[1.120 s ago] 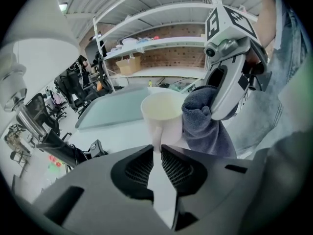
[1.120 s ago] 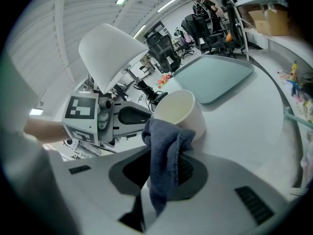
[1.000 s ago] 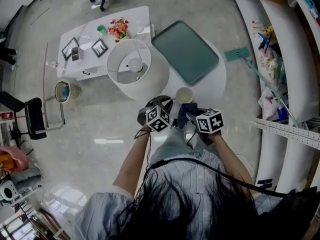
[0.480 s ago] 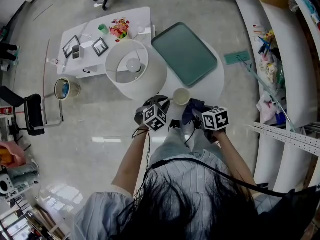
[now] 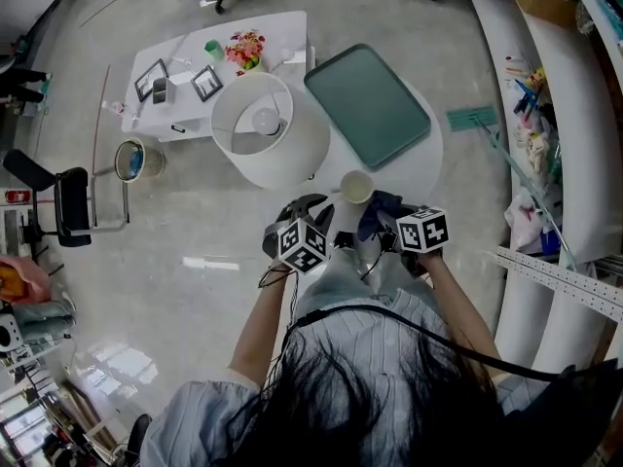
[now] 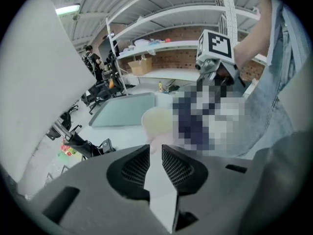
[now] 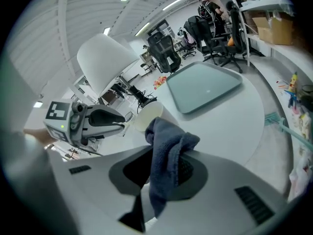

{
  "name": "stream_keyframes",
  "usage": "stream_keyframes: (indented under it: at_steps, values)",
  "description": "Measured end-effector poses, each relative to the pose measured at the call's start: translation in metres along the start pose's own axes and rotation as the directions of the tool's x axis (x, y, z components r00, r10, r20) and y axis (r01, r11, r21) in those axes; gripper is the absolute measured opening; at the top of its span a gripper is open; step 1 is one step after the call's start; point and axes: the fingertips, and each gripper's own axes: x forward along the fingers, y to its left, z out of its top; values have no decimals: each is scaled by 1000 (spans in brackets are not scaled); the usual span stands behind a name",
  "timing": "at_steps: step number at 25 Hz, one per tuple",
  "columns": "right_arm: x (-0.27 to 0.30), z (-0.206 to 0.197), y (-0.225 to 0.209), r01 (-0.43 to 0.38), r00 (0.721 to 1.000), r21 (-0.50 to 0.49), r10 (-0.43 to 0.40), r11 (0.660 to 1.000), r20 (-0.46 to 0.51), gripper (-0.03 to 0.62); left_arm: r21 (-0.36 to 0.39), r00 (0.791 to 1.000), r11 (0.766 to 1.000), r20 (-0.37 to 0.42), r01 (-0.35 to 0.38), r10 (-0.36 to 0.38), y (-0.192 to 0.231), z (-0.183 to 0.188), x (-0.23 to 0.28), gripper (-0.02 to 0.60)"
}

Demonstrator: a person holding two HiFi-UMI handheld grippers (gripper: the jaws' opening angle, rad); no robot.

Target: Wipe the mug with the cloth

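A cream mug [image 5: 355, 187] is held near the front edge of the round white table [image 5: 428, 154]. My left gripper [image 5: 329, 205] is shut on a pale part at the side of the mug [image 6: 157, 122], between close-set jaws; I cannot tell if it is the handle. A dark blue cloth [image 7: 168, 153] is bunched between the jaws of my right gripper [image 7: 166, 166], which is shut on it. In the head view the cloth [image 5: 380, 206] sits just right of the mug, touching or almost touching it. From the right gripper view, the mug [image 7: 147, 115] lies just beyond the cloth's top fold.
A green tray [image 5: 368, 103] lies on the table behind the mug. A large white lampshade [image 5: 268, 129] stands close at the left. A low white table [image 5: 209, 76] with frames and flowers is farther left, white shelving [image 5: 545, 115] runs along the right.
My right gripper has carried the cloth up and to the right, from below the mug to beside it. The left gripper and mug have barely moved.
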Motion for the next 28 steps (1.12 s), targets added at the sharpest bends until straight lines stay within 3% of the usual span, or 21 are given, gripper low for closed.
stream_keyframes:
  at_steps: [6,9,14,21,25,28]
  values:
    - [2,0,-2,-18,1000,-13,18,1000,-13,80,53,1000,999,-27,-11,13,-14,40,1,64]
    - [2,0,-3,-29,999,-20,28,999,-19,80,75,999,997,-38,17,-14,-22,55,13,65]
    - [4,1,-3,-48,999,-32,47,998,-26,80,129,991,990,-121,65,-49,-37,56,34,67]
    - [7,3,-4,-80,996,-42,79,996,-37,80,98,980,992,-188,76,-57,-45,49,55,72]
    - [8,5,-6,-91,995,-47,89,995,-44,80,194,974,978,-227,73,-28,-40,42,58,67]
    - [8,5,-9,-95,995,-52,93,994,-49,80,313,966,942,-256,121,-39,-41,39,59,53]
